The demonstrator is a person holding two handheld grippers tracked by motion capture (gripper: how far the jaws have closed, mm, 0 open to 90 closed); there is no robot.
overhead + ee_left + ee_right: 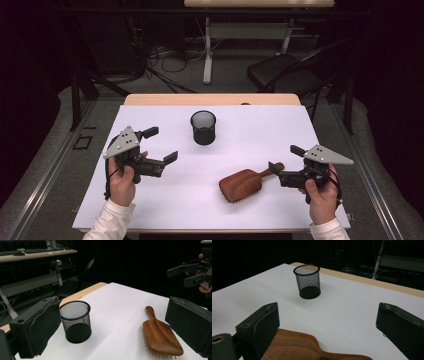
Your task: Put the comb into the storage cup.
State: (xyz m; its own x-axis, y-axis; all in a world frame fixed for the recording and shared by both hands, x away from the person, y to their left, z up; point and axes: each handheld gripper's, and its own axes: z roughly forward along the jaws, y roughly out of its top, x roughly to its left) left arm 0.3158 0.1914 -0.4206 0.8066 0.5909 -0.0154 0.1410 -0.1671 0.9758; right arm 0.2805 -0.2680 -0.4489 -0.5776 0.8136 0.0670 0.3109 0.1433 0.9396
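Fingers of the right gripper [284, 159] were wide open around the handle of the brush [242, 184], which lay on the bench [165, 205]. Left gripper [160, 145] was open too, holding nothing.

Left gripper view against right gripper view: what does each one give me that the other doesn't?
The left gripper view alone shows the whole hairbrush with its bristles down on the sheet, and the right gripper open in the air beyond it. The right gripper view alone looks close over the brush's neck, low between its own open jaws. Both show the mesh cup standing upright and apart from the brush on the white sheet.
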